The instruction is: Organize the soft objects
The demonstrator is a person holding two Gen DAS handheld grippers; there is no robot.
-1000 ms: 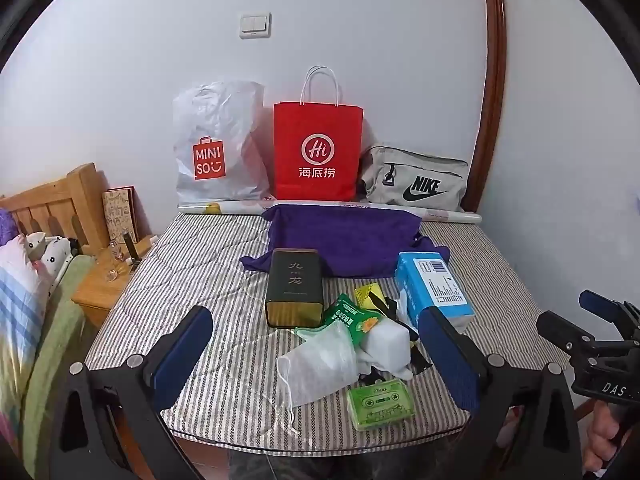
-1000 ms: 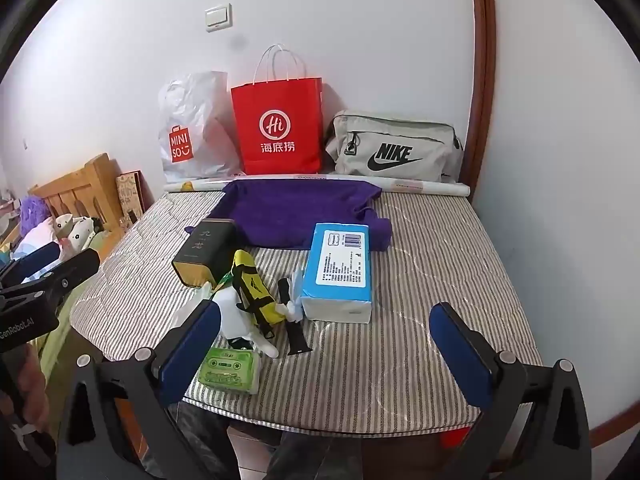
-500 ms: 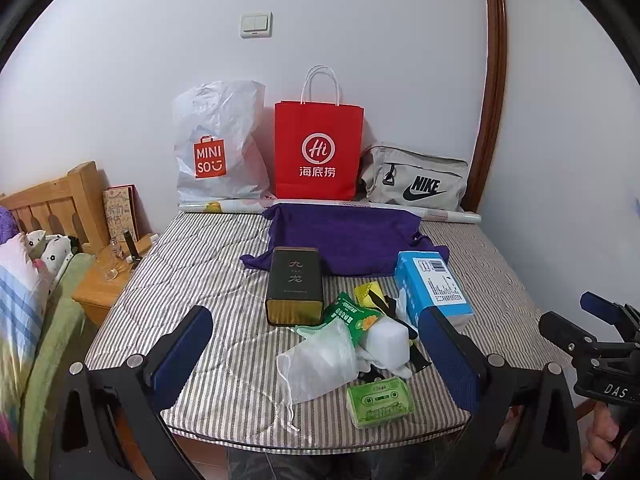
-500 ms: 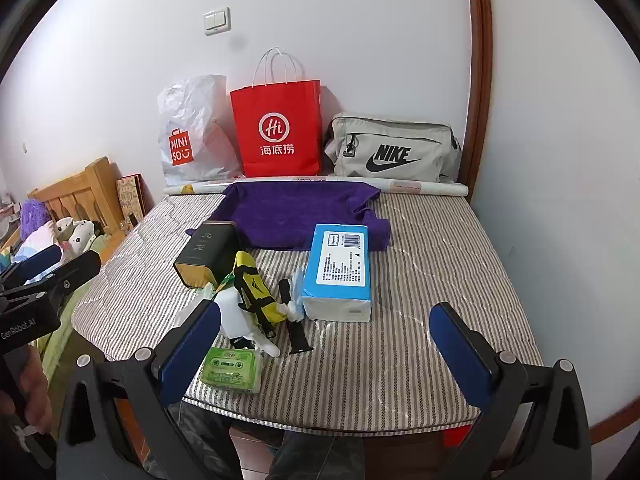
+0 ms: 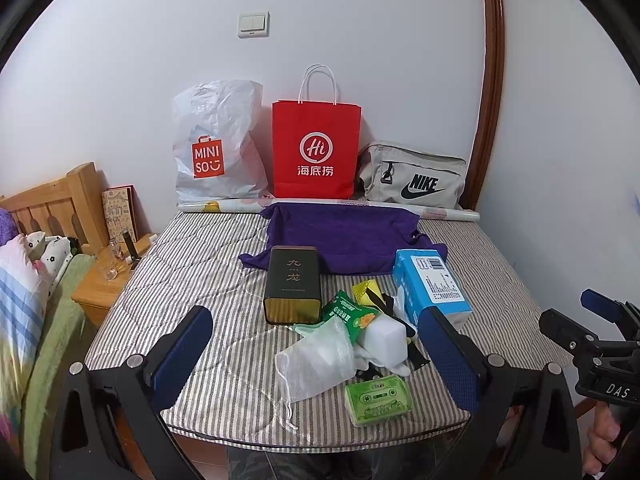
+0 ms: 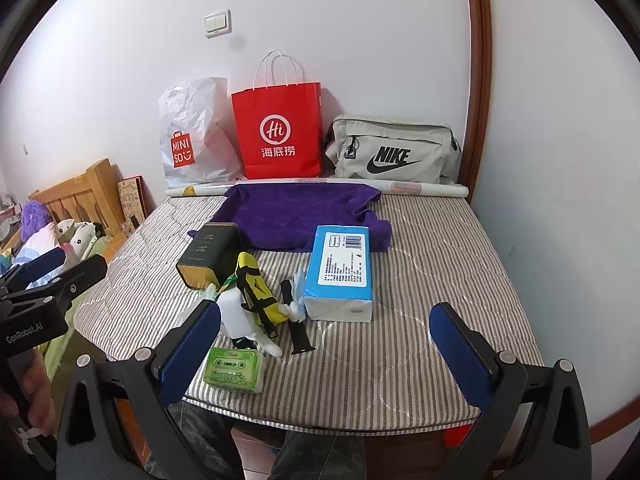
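Left wrist view: the white mesh pouch (image 5: 316, 360) lies in the clutter near the bed's (image 5: 200, 280) front edge. Both grippers, left gripper (image 5: 320, 354) and right gripper (image 6: 324, 344), hover spread and empty; picking hasn't begun, and I'd guess the pouch goes first.

The right gripper (image 6: 324, 352) fills the bottom of the frame, its blue-padded fingers (image 6: 190, 354) spread wide with nothing between them. Beyond it lies a striped mattress (image 6: 432, 264). Left of centre a cluster sits together: a green cassette-print pack (image 6: 234, 369) nearest the lower edge, a white block (image 6: 236, 316), a yellow-and-black pouch (image 6: 256, 284) and a black strap (image 6: 296, 330). A dark tin (image 6: 208, 252) lies behind them, a blue tissue pack (image 6: 340, 270) at centre. A purple cloth (image 6: 296, 216) spreads further up. Against the wall stand a white plastic bag (image 6: 192, 136), red paper bag (image 6: 280, 132) and grey Nike bag (image 6: 392, 150). The left gripper (image 6: 60, 270), held by a hand (image 6: 34, 400), enters at the left edge.
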